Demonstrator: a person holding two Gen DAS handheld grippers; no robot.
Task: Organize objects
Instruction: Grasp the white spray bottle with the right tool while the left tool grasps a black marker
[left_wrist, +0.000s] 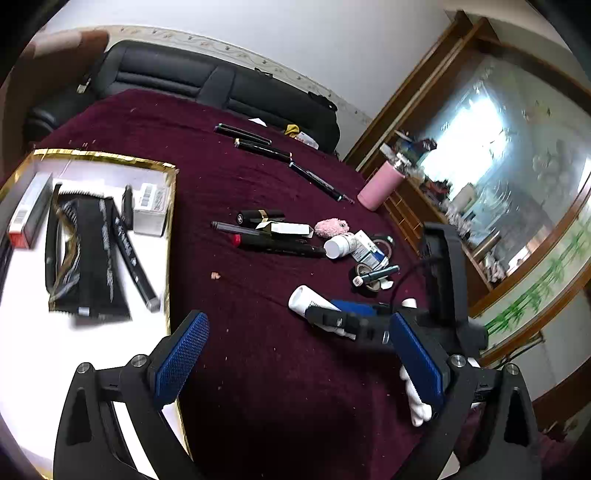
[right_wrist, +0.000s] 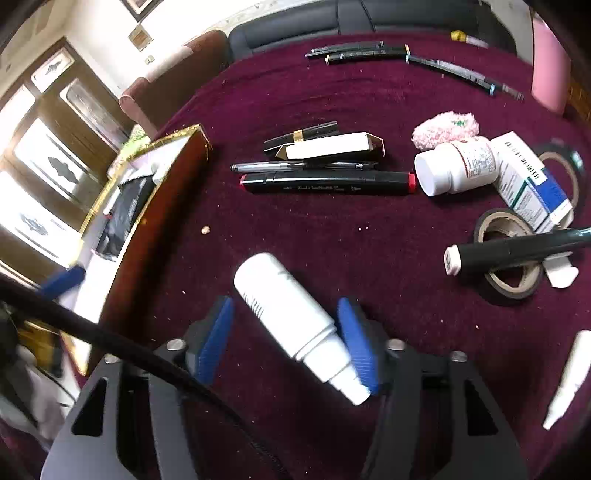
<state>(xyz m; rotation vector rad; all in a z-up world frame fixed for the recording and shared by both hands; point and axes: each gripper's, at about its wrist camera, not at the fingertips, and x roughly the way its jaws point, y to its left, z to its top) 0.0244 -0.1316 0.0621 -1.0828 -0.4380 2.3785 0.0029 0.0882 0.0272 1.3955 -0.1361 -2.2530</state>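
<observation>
In the left wrist view, a gold-rimmed tray (left_wrist: 168, 206) is filling the left side of the frame, and black pouches (left_wrist: 85, 254), a black marker (left_wrist: 135, 258) and small boxes (left_wrist: 149, 206) are lying on its white floor. The left gripper (left_wrist: 295, 365) is reaching up from the bottom edge over the maroon cloth (left_wrist: 258, 332), its jaws standing wide with nothing between the blue pads (left_wrist: 181, 362). Right of centre, the right gripper (left_wrist: 360, 325) is coming in from the right edge around a white bottle (left_wrist: 304, 301), and a pink cup (left_wrist: 378, 186) is standing at the far right edge of the cloth. In the right wrist view, the tray is sitting at the left, showing its brown side wall (right_wrist: 155, 236). At centre a red-capped marker (right_wrist: 327, 182), a pen (right_wrist: 295, 167), a cream box (right_wrist: 332, 146) and a lipstick (right_wrist: 299, 137) are lying side by side. Below them the white bottle (right_wrist: 284, 306) is lying slantwise on the cloth between the right gripper's (right_wrist: 291, 343) pads, cap toward the lower right; the right pad (right_wrist: 356, 343) is touching its neck while the left pad is standing off, so the jaws are narrow but gripping nothing. At the right, a pill bottle (right_wrist: 454, 168), a blue-and-white box (right_wrist: 532, 184), tape rolls (right_wrist: 508, 258), a dark pen (right_wrist: 517, 251) and a fluffy pink pad (right_wrist: 445, 129) are crowding together.
</observation>
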